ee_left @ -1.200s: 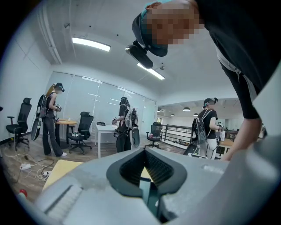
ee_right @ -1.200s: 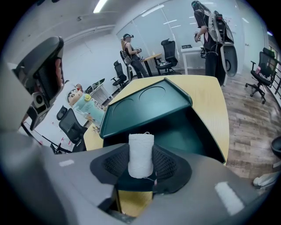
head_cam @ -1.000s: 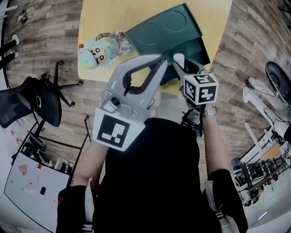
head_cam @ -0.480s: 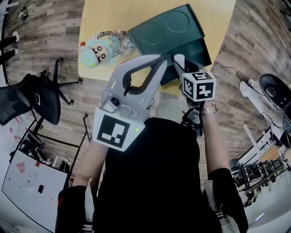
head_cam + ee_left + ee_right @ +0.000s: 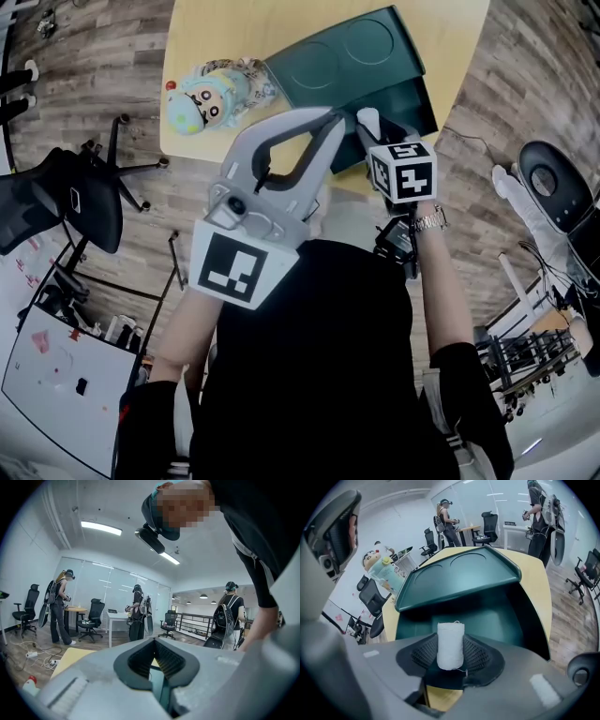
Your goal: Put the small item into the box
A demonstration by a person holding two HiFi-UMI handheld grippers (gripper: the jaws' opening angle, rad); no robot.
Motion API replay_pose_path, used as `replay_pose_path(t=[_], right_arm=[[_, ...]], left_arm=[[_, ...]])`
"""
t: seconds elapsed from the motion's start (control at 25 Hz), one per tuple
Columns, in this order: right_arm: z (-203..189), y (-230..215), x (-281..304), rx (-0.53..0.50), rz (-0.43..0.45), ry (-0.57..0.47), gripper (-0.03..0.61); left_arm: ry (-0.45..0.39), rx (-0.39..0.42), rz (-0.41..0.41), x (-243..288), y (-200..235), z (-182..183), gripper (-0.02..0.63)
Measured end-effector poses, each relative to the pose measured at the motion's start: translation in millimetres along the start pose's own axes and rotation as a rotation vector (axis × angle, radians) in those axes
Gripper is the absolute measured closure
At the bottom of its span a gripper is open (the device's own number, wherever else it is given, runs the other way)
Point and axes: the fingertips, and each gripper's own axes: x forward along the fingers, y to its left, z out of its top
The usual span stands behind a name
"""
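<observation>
A small white spool of thread (image 5: pixel 450 645) stands upright between the dark pads of my right gripper (image 5: pixel 451 641), which is shut on it. In the right gripper view the spool hangs over the near edge of the open dark green box (image 5: pixel 487 616), whose lid (image 5: pixel 454 576) stands raised behind it. In the head view the right gripper (image 5: pixel 373 127) points down at the box (image 5: pixel 398 98) near the table's front edge. My left gripper (image 5: pixel 330 120) is beside it, held about level. Its tips (image 5: pixel 153 641) meet with nothing between them.
The box sits on a yellow table (image 5: pixel 234 28). A plush cartoon doll (image 5: pixel 208 92) lies left of the box. A black office chair (image 5: pixel 75 197) stands on the wooden floor at the left. People and desks are in the far background of the left gripper view.
The right gripper has rolled a little, so its marker cube shows a different slant. The spool stays in its jaws. The left gripper has not moved.
</observation>
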Motion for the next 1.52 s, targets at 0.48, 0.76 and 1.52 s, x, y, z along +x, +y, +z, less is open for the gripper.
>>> replay_pose_path(t=[0.48, 0.76, 1.52], right_arm=[[-7.3, 1.0, 7.1, -0.089, -0.036, 0.068, 0.405], [-6.6, 3.8, 7.9, -0.088, -0.024, 0.078, 0.393], [8.6, -0.9, -12.4, -0.027, -0.016, -0.006, 0.359]], left_arm=[[0.002, -0.007, 0.012, -4.5, 1.9, -5.6, 0.612], [-0.004, -0.010, 0.022, -6.2, 4.5, -4.5, 0.612], [-0.024, 0.027, 0.023, -14.6, -7.6, 6.2, 0.612]])
